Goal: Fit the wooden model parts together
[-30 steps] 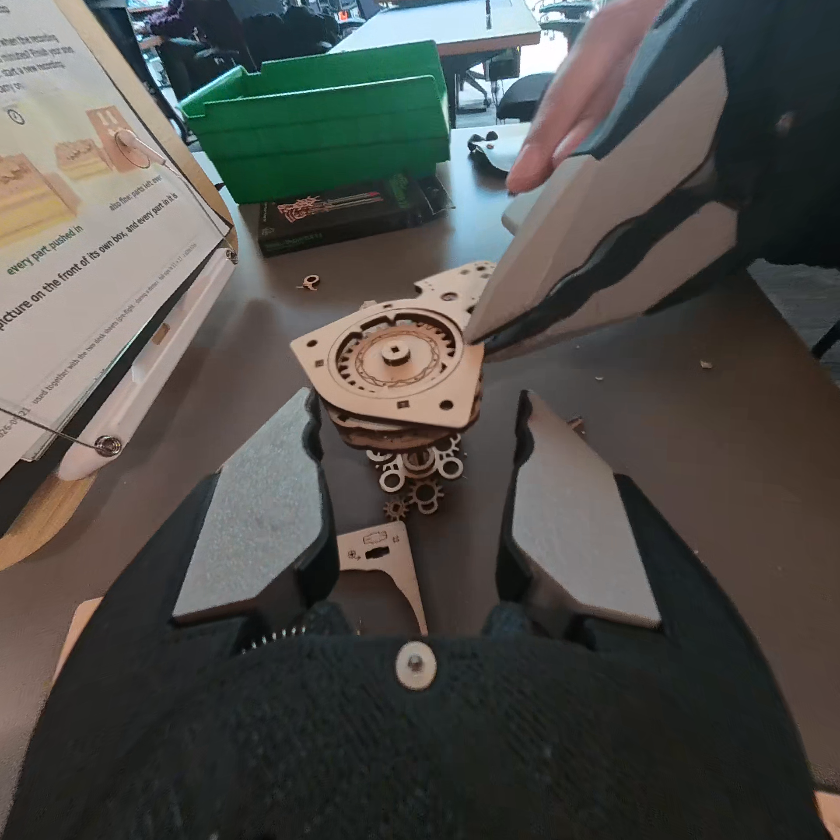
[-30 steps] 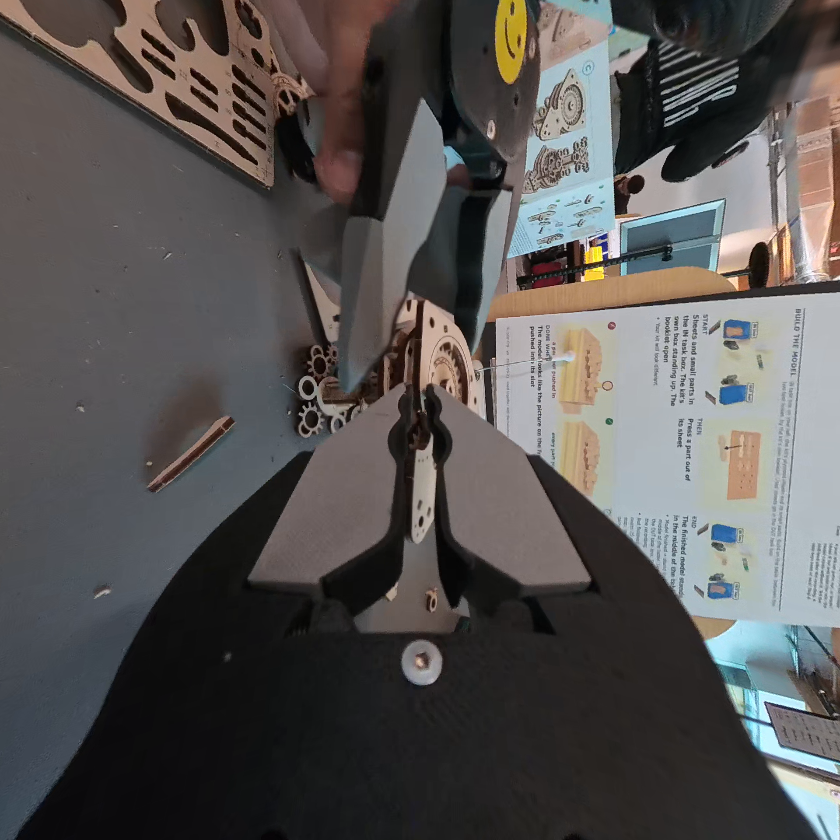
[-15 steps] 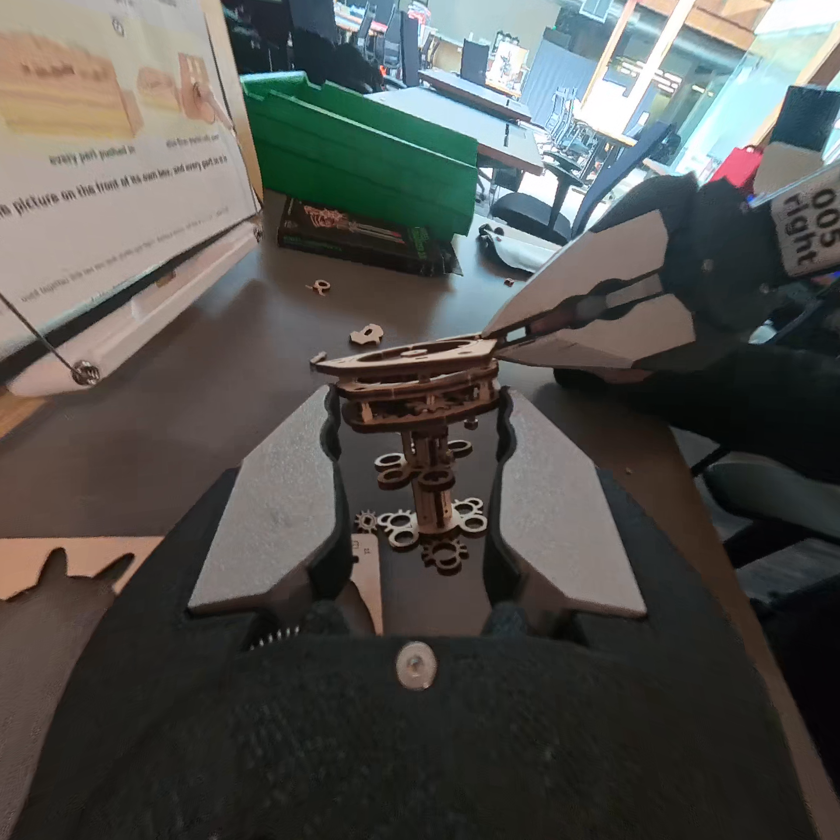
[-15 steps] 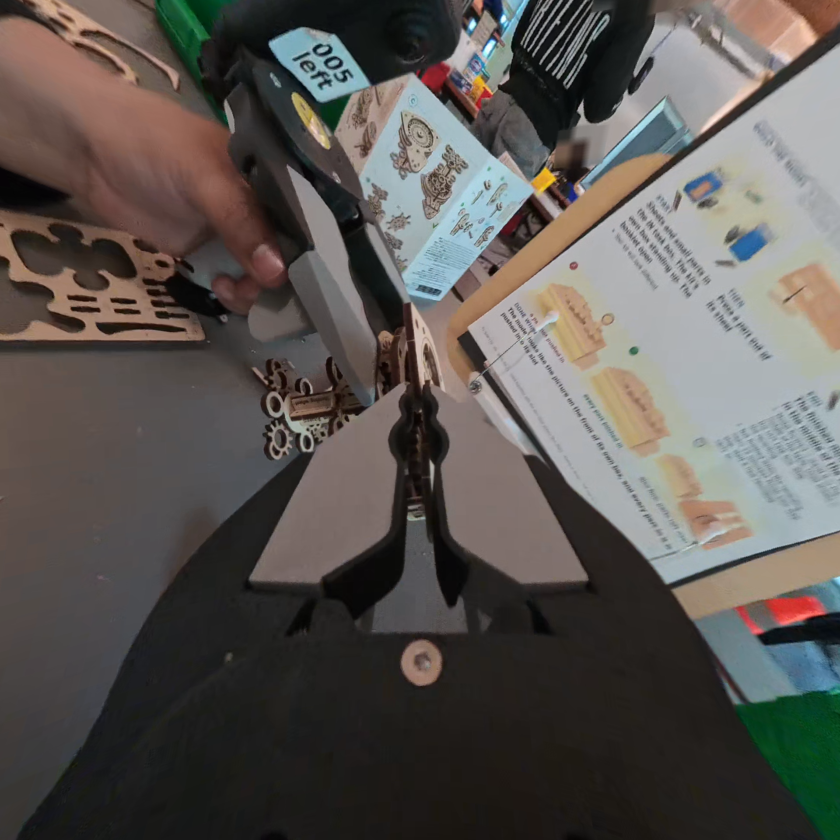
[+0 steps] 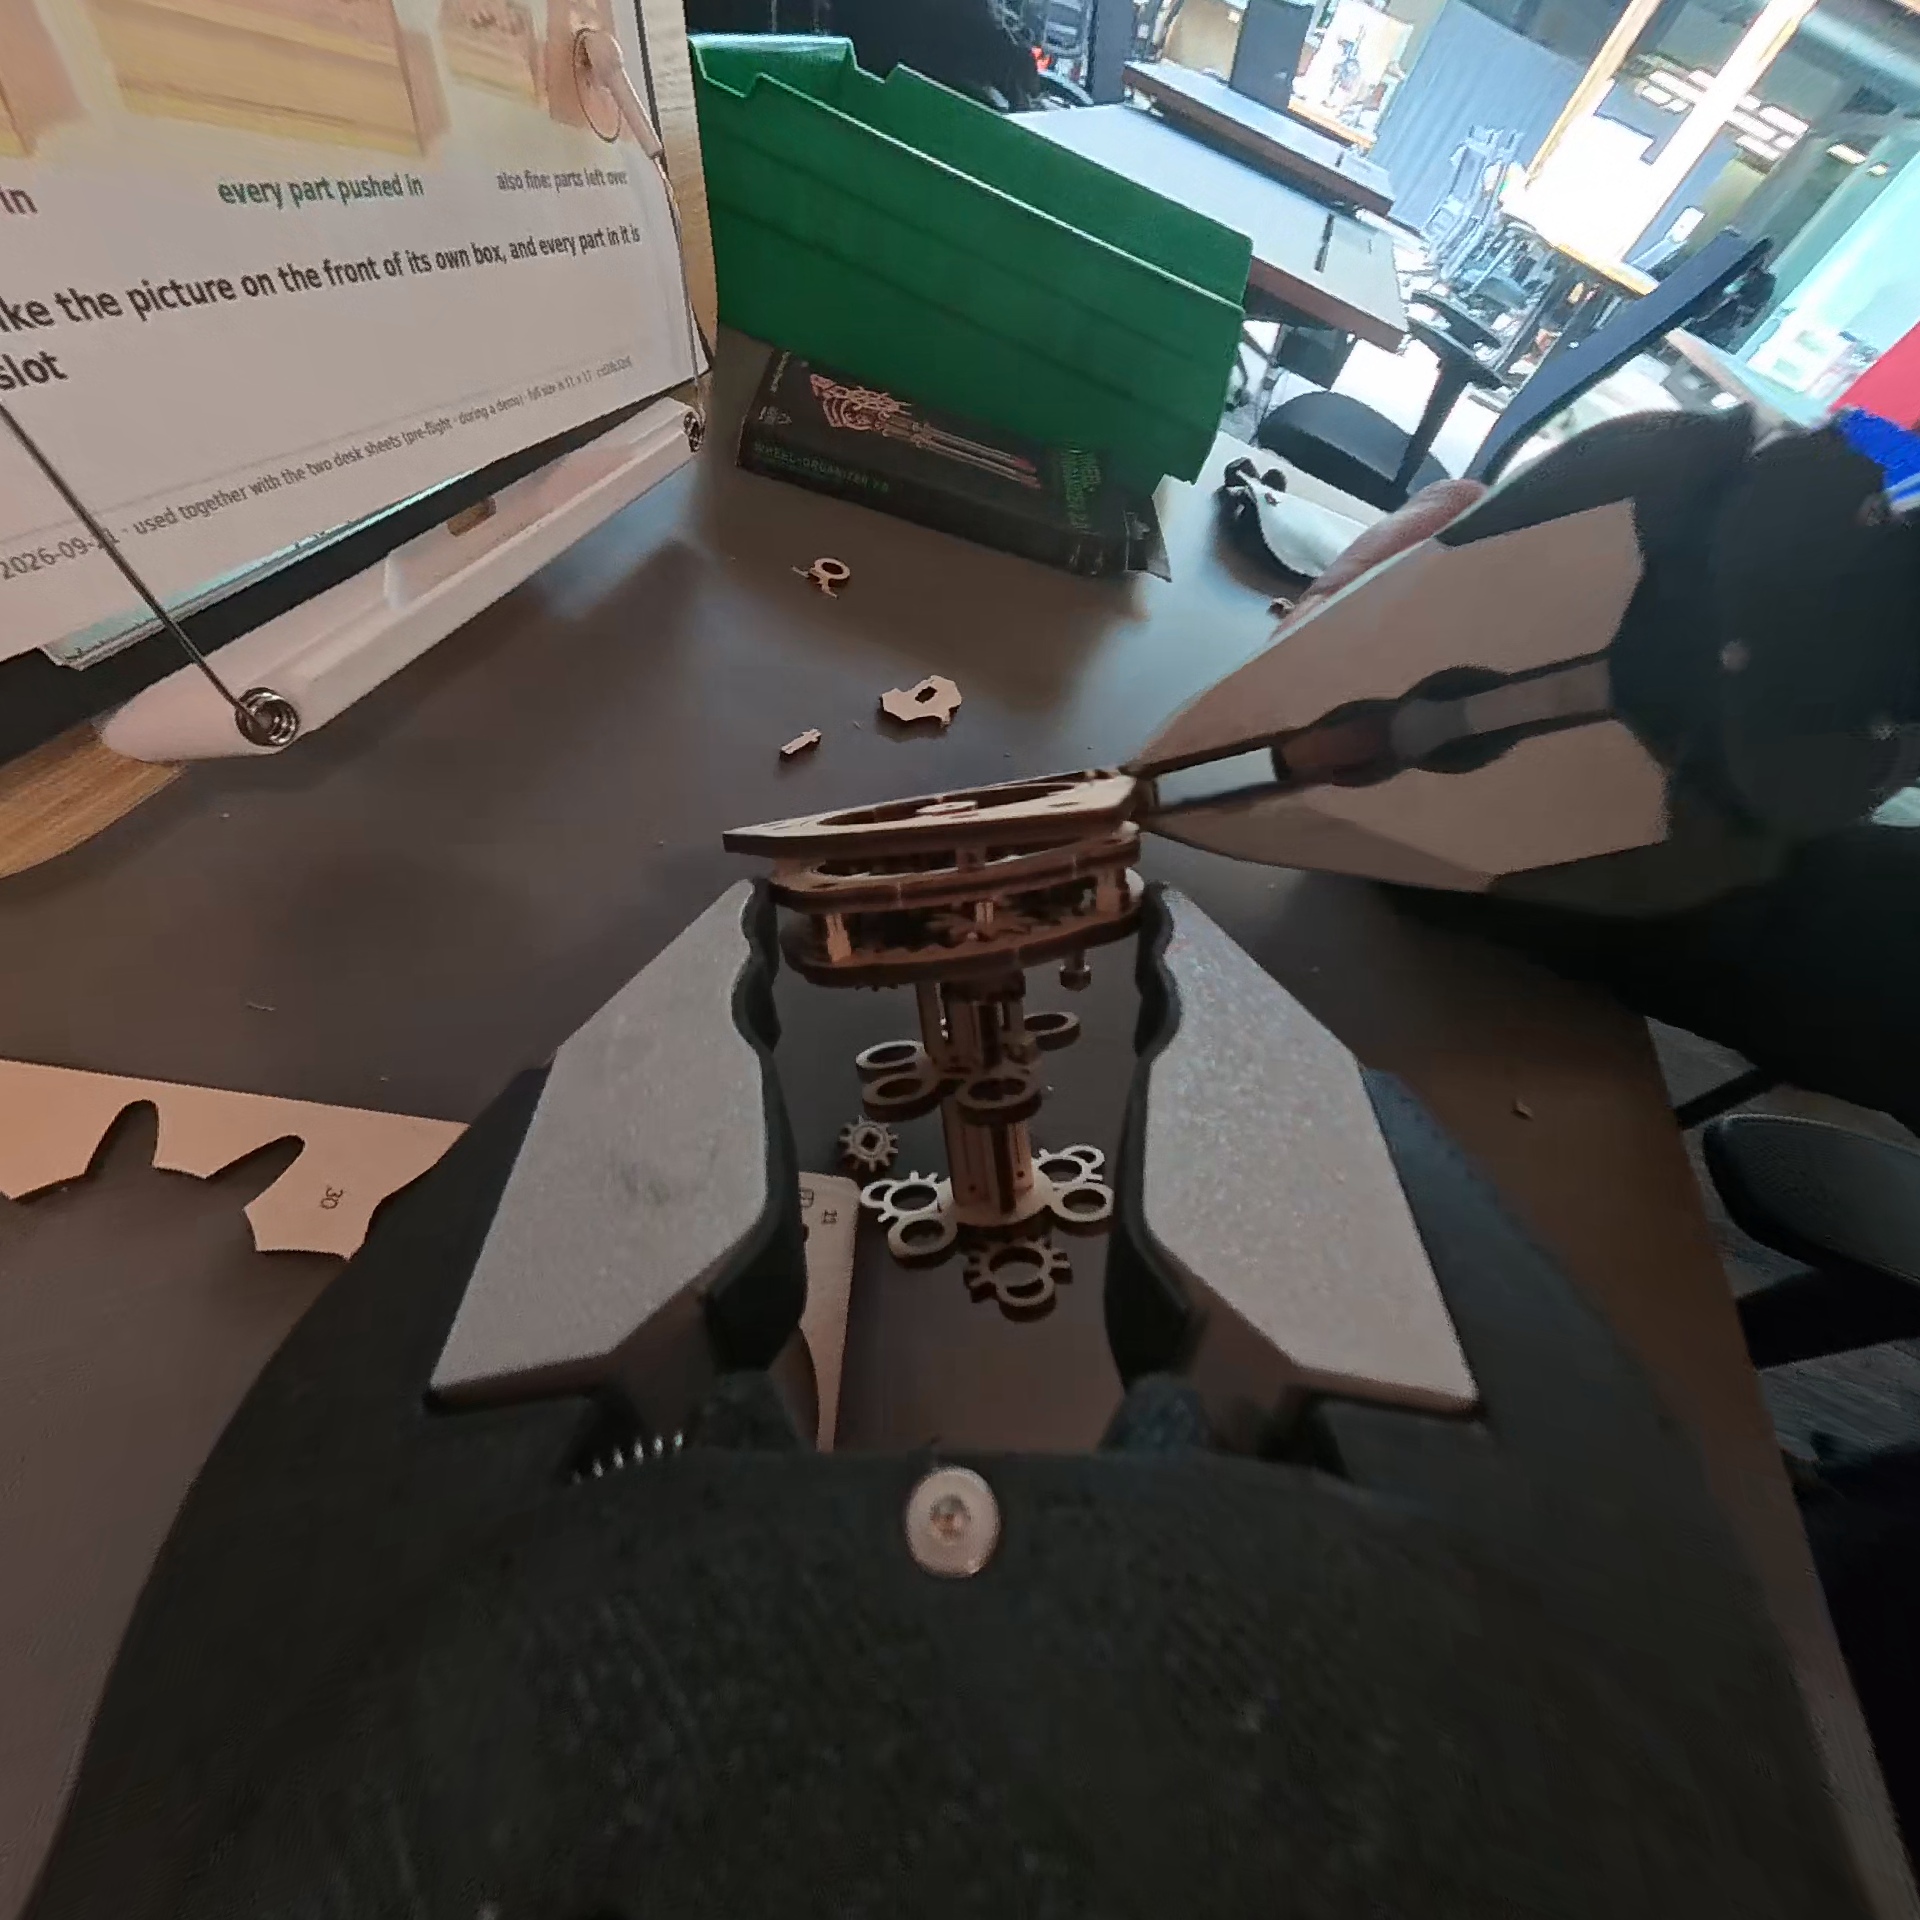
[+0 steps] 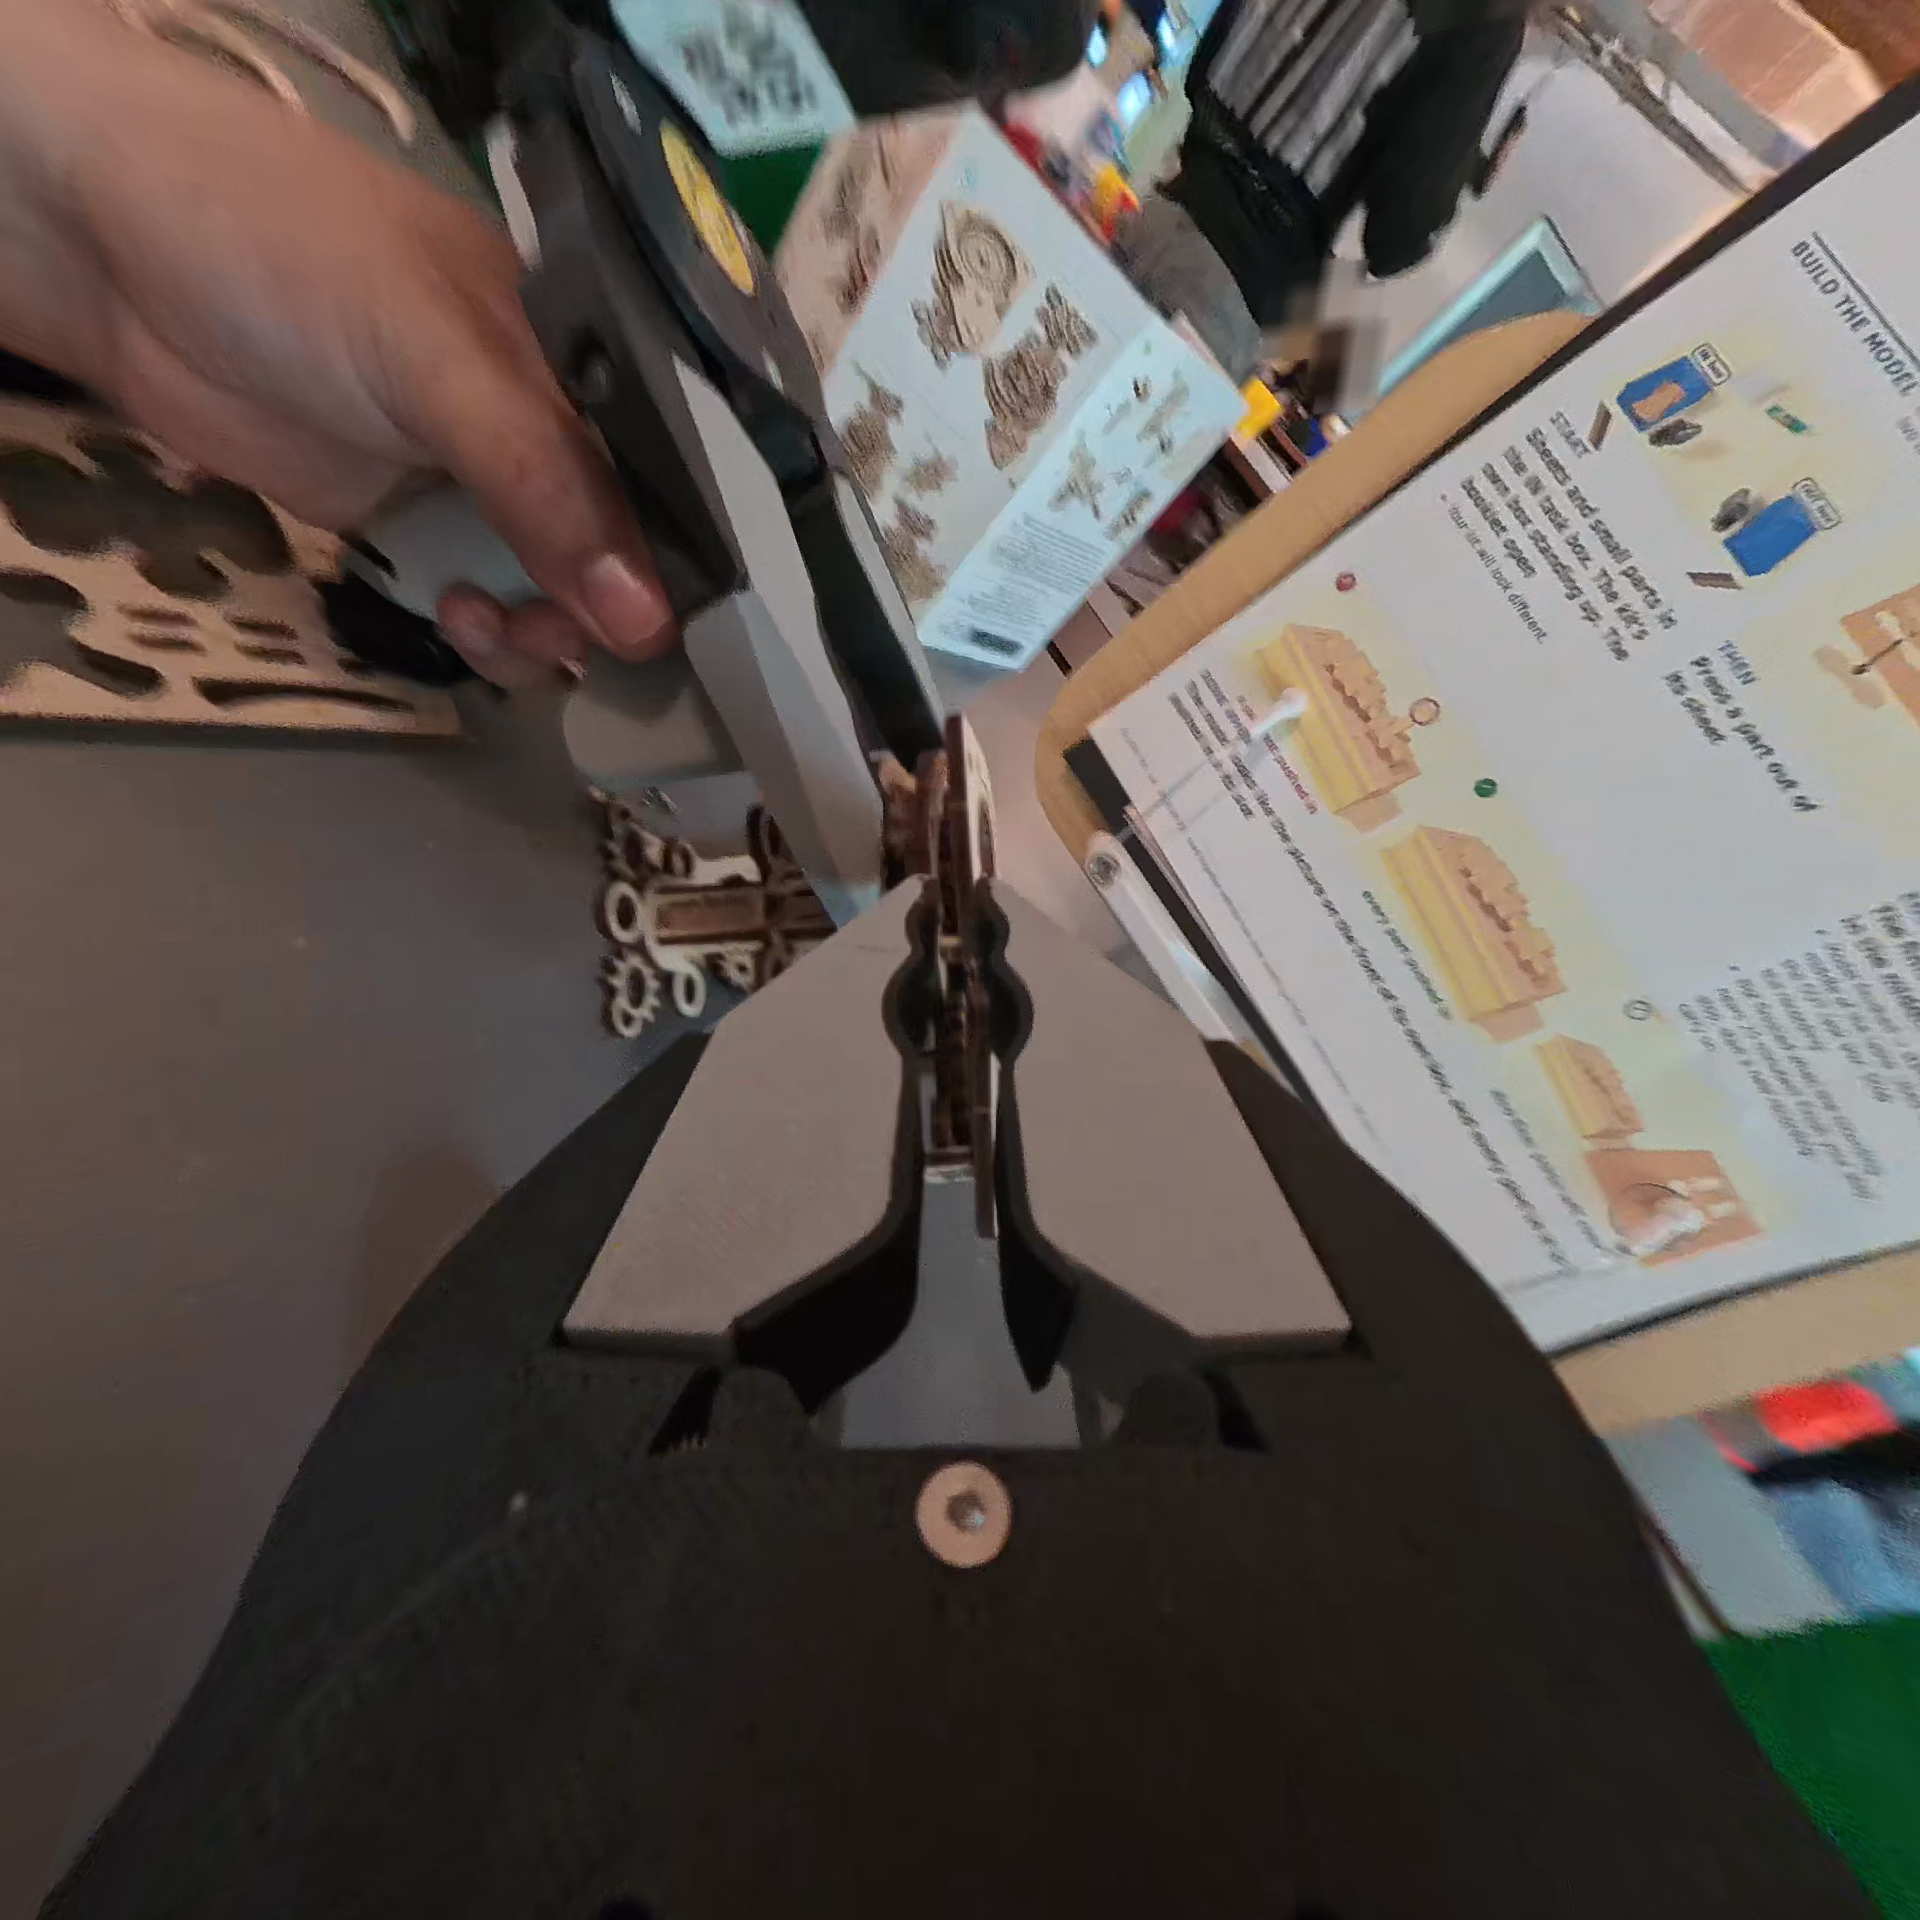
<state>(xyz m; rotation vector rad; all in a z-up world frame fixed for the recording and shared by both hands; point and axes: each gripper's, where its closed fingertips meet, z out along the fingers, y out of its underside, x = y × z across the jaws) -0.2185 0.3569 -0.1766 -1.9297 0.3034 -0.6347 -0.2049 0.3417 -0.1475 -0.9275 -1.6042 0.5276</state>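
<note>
The wooden model (image 5: 951,883) is a stack of flat plates with a shaft and gear rings (image 5: 987,1143) hanging below it. My left gripper (image 5: 956,925) has its fingers against both sides of the lower plates and grips them. My right gripper (image 5: 1138,784) comes in from the right, shut on the edge of the top plate. In the right wrist view the right gripper (image 6: 951,904) pinches that plate (image 6: 966,790) edge-on. The left gripper's finger (image 6: 769,675) lies against the stack, held by a hand (image 6: 312,343). The shaft (image 6: 707,914) points left.
An instruction sheet on a stand (image 5: 312,312) stands at the left, green bins (image 5: 966,281) and a dark box (image 5: 935,468) behind. A punched wooden sheet (image 5: 208,1153) lies at left. Small loose parts (image 5: 920,701) and a tiny gear (image 5: 868,1143) lie on the dark table. The kit box (image 6: 987,416) stands behind.
The model has turned from face-on to edge-on in the left view. My left gripper's fingers have closed in on the lower plates. The right gripper has kept its hold on the top plate.
</note>
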